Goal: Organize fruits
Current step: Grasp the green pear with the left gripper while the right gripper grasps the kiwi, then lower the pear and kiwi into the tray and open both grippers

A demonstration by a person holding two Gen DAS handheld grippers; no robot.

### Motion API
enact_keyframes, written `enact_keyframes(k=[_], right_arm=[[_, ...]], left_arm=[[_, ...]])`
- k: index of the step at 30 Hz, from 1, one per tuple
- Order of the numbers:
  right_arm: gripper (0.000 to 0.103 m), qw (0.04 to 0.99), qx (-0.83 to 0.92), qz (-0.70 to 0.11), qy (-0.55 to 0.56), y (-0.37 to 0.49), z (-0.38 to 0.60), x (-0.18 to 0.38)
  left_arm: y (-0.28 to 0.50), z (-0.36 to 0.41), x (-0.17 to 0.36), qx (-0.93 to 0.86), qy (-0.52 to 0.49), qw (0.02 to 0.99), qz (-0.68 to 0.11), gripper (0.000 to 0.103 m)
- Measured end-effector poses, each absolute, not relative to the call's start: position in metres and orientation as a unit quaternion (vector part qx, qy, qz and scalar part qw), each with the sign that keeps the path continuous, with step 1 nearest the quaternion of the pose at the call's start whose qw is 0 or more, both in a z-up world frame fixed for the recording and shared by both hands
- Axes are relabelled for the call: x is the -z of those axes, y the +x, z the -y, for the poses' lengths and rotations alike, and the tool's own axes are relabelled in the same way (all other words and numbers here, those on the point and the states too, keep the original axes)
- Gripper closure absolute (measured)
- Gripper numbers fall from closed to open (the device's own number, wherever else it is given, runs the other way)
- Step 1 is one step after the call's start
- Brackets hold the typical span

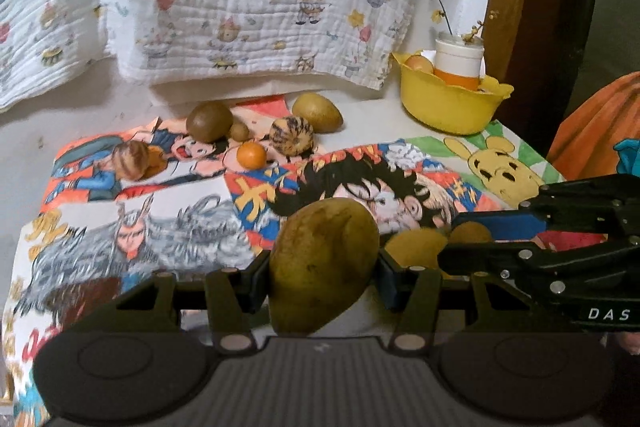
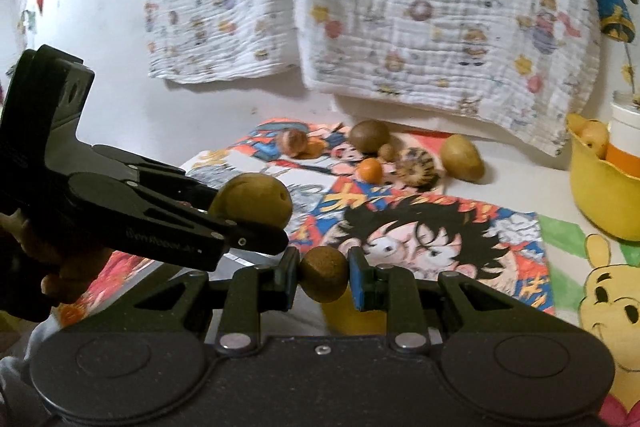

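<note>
risk 1: left gripper (image 1: 324, 267) grips a large olive-yellow fruit (image 1: 324, 263) across its width only, jaws part open around it. the fruit bulges well above and below the pads and its skin looks smooth; a roll of the wrist or a jolt could let it pivot or slip out onto the cartoon posters (image 1: 360, 183).

risk 2: right gripper (image 2: 323, 277) is clamped on a small round brown fruit (image 2: 323, 277), jaws nearly together. contact is just at the two sides of a ball, so it could squirt out forward.

risk 3: the two tools are very close, the right one's fingers crossing just right of the left one's load. a bump could knock either fruit loose.

risk 4: yellow bowl (image 1: 448, 103), far right, already holds a white-and-orange jar (image 1: 458, 61) and a pale fruit; little room, so a drop could bounce out or tip the jar.

positions: each carried fruit sits between its tool's pads, above the near posters. loose fruits, including an orange one (image 1: 251, 155) and a striped one (image 1: 291, 134), lie far centre, well apart from both tools.
</note>
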State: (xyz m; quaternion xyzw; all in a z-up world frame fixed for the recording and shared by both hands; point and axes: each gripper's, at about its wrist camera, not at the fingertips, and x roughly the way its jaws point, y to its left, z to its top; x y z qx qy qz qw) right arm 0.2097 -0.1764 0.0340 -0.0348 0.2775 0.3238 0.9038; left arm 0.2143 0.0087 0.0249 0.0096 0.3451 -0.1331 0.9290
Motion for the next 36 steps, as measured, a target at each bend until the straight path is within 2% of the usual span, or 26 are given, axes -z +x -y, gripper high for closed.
enact_keyframes(k=[18,36], right_arm=[[0.075,0.870,-0.365,-0.329,-0.042,0.158,0.158,-0.001],[0.075,0.861,-0.382,-0.325,-0.085,0.139,0.145,0.014]], left_arm=[[0.157,-0.038,-0.001,0.114,-0.002,0.915,-0.386,0.046],[0.153,-0.045,0.011,0.099,0.008,0.904,-0.416,0.046]])
